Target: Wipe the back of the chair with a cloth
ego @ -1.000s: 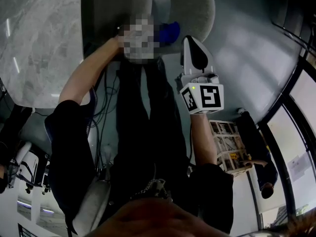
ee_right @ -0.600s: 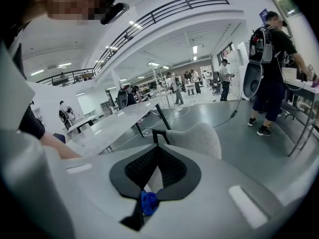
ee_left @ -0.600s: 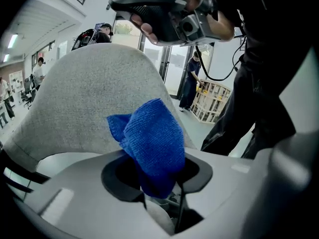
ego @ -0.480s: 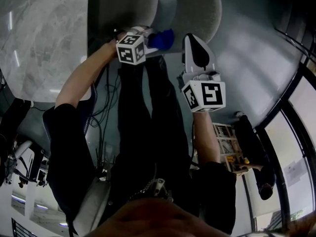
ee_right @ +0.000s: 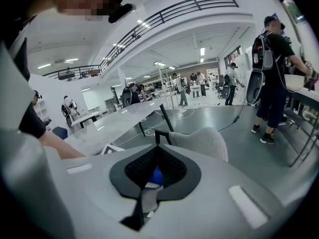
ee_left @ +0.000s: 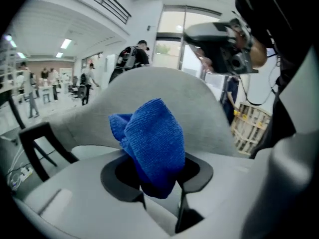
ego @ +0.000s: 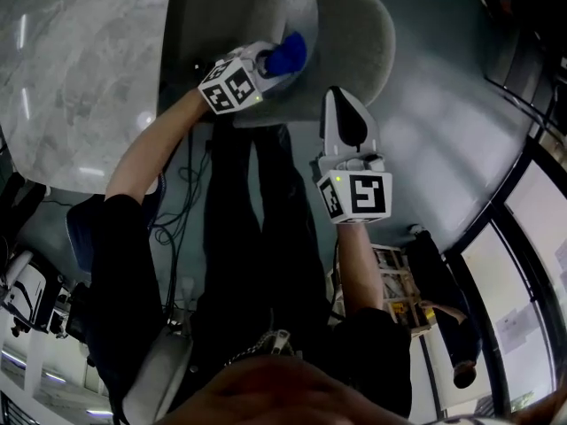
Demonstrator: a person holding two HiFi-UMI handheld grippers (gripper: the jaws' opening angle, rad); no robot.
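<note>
A grey upholstered chair [ego: 354, 34] stands ahead of me, its curved back [ee_left: 164, 98] filling the middle of the left gripper view. My left gripper [ego: 270, 60] is shut on a bunched blue cloth [ego: 289, 53], which sits against the chair near its left side. In its own view the cloth [ee_left: 152, 143] bulges up from between the jaws of that gripper [ee_left: 162, 190]. My right gripper [ego: 345, 104] hangs nearer me, right of the cloth and off the chair, jaws together and holding nothing. Its own view looks past the closed tips [ee_right: 153, 179] to the chair [ee_right: 207, 141].
A marble-topped table [ego: 80, 78] borders the chair on the left, seen also as a long table [ee_right: 114, 124]. Cables lie on the floor by my legs [ego: 177, 193]. A slatted crate [ego: 399, 282] stands at the right. A person with a backpack [ee_right: 273, 73] stands nearby.
The left gripper has carried the blue cloth farther away from me and slightly right, onto the chair. The right gripper has shifted only a little.
</note>
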